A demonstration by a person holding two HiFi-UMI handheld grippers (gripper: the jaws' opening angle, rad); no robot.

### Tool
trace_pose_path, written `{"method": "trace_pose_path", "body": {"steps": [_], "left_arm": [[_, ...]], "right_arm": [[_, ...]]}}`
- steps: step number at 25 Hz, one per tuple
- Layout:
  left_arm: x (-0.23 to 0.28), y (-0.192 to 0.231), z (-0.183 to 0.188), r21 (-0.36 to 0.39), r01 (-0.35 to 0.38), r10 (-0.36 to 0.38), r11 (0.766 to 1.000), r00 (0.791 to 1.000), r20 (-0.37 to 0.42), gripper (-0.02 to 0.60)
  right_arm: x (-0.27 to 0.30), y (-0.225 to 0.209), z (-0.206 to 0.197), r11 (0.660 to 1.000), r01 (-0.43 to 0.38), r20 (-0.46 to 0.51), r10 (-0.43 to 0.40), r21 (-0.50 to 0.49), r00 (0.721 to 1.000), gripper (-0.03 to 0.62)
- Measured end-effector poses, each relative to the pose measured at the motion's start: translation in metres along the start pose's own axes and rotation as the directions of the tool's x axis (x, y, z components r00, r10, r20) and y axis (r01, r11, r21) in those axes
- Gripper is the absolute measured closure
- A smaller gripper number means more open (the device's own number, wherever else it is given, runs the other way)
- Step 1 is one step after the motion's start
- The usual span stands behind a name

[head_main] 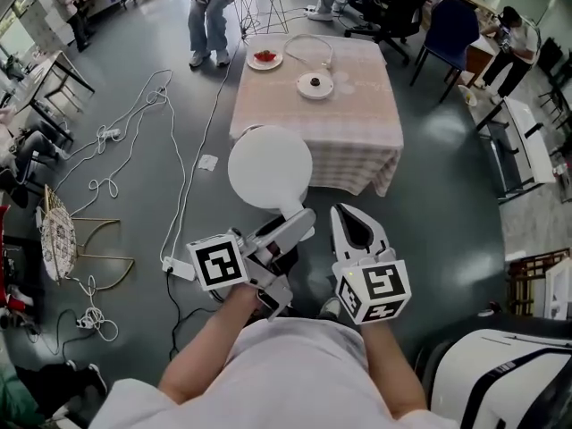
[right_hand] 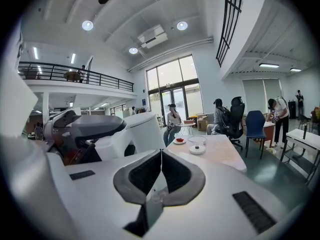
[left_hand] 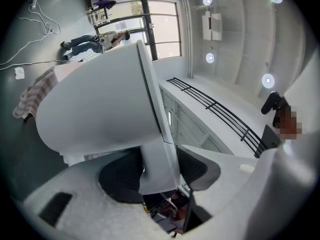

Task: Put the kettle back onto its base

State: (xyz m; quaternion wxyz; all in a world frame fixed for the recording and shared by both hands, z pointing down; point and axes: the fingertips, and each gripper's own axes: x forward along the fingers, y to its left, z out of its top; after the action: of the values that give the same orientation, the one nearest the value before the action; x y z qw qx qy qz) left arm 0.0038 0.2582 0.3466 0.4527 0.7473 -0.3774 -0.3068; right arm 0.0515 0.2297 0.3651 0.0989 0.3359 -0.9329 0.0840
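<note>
The kettle is plain white; its base is white with a dark centre; the tablecloth is pale beige, finely checked; the plate is white under something red; the floor is dark grey-green; the left gripper and right gripper are pale grey with black pads; their marker cubes are black-and-white; a chair is blue.

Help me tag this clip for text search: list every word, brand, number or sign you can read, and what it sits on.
No readable text in any view.
White plastic kettle: no brand or marking shows.
Round white base on the table: too small to show any print.
Left marker cube and right marker cube: black-and-white square code patterns, not letters or numbers.
</note>
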Motion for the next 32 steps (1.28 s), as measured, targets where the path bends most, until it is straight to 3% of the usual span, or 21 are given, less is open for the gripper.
{"method": "trace_pose_path", "body": {"steps": [8,16,32], "left_arm": [[-0.008,0.01,0.026,0.004,0.018,-0.018,1.0,1.0,-0.02,0.368],[0.01,0.025,0.046,0.009,0.003,-0.003,1.0,1.0,-0.01,0.368],[0.123,0.068,0.096,-0.007,-0.045,0.045,0.999,0.998,0.045,0.367]], "right_arm": [[0.021,0.007,0.006,0.999,0.028,-0.004,-0.028,-0.018,1.0,0.588],[0.049,-0.007,0.012,1.0,0.005,0.003,-0.005,-0.013,1.0,0.588],[0.133,-0.117,0.023,0.997,-0.074,-0.029,0.075,0.025,0.997,0.588]]}}
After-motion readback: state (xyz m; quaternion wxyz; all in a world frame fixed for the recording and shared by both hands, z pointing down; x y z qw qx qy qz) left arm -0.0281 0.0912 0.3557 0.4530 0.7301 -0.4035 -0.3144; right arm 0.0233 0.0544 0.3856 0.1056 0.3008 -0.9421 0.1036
